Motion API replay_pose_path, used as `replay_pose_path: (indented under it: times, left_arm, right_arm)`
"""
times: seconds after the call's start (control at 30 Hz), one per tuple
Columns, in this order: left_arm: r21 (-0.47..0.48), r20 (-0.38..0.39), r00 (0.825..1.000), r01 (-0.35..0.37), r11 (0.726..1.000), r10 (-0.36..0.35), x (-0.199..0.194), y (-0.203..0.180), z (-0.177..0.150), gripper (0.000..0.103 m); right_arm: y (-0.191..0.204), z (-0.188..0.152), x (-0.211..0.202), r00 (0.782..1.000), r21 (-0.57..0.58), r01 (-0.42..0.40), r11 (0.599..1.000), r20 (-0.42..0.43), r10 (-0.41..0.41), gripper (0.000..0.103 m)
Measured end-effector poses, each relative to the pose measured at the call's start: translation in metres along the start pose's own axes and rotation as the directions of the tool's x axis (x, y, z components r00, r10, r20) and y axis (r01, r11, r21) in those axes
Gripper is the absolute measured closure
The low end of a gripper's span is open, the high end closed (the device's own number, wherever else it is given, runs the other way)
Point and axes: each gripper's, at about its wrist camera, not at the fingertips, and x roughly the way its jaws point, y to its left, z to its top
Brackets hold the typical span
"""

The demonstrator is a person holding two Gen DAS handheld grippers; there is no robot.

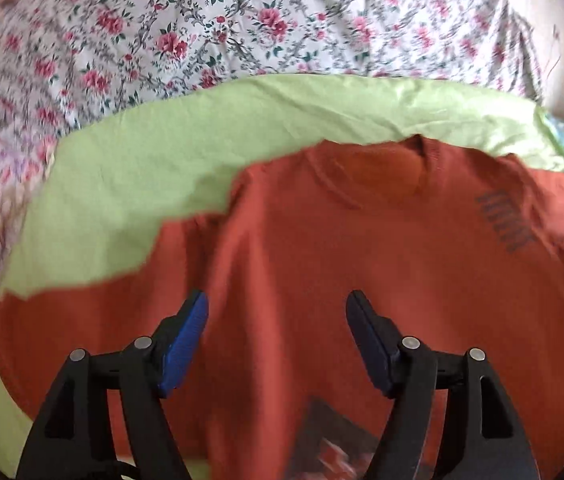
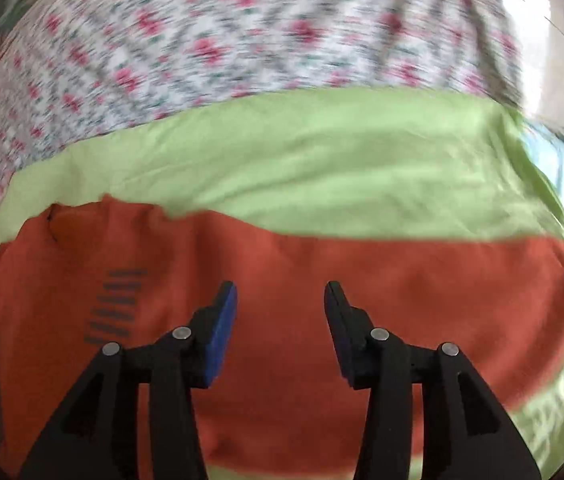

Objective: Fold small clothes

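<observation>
Across the lower half of both frames the shirt (image 1: 362, 248) lies spread flat on a green sheet (image 1: 142, 160), collar toward the top, probably laid out so its sides can be folded in. The left gripper (image 1: 276, 312) hangs above the chest with jaws apart, holding nothing. The right gripper (image 2: 280, 300) is likewise parted and empty over the shirt's right side. Floral bedding (image 1: 202, 20) fills the upper frame.
</observation>
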Motion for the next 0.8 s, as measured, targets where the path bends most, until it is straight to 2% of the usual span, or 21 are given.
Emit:
replay_pose_path:
  times: [0.1,0.2,0.3,0.47,0.63,0.73,0.8]
  left_arm:
    - [-0.029,-0.003,0.999,0.044,0.999,-0.044,-0.011,-0.017,-0.024,0.030]
    - [-0.051,-0.007,0.998,0.057,0.997,-0.057,-0.017,-0.032,-0.044,0.030]
    - [-0.084,-0.021,0.995,0.094,0.992,-0.096,-0.018,-0.042,-0.056,0.029]
    - [-0.105,-0.050,0.992,0.112,0.988,-0.118,-0.014,-0.059,-0.071,0.029]
    - [-0.103,-0.079,0.989,0.113,0.988,-0.122,-0.010,-0.069,-0.081,0.029]
    - [-0.101,-0.096,0.988,0.113,0.988,-0.123,-0.007,-0.074,-0.086,0.029]
    - [-0.100,-0.103,0.986,0.118,0.988,-0.128,-0.006,-0.076,-0.090,0.029]
  right_arm:
    - [-0.065,-0.019,-0.023,0.997,0.130,0.082,0.988,-0.009,-0.082,0.056]
    - [-0.130,-0.032,-0.043,0.987,0.276,0.157,0.948,-0.015,-0.159,0.056]
    - [-0.172,-0.031,-0.051,0.979,0.363,0.193,0.911,-0.007,-0.205,0.056]
    - [-0.207,-0.019,-0.046,0.969,0.449,0.216,0.867,0.007,-0.245,0.056]
    - [-0.232,-0.014,-0.033,0.970,0.515,0.207,0.832,0.005,-0.245,0.056]
    - [-0.247,-0.012,-0.023,0.973,0.574,0.185,0.798,0.008,-0.231,0.056]
    - [-0.254,-0.012,-0.024,0.976,0.615,0.144,0.775,0.043,-0.216,0.058]
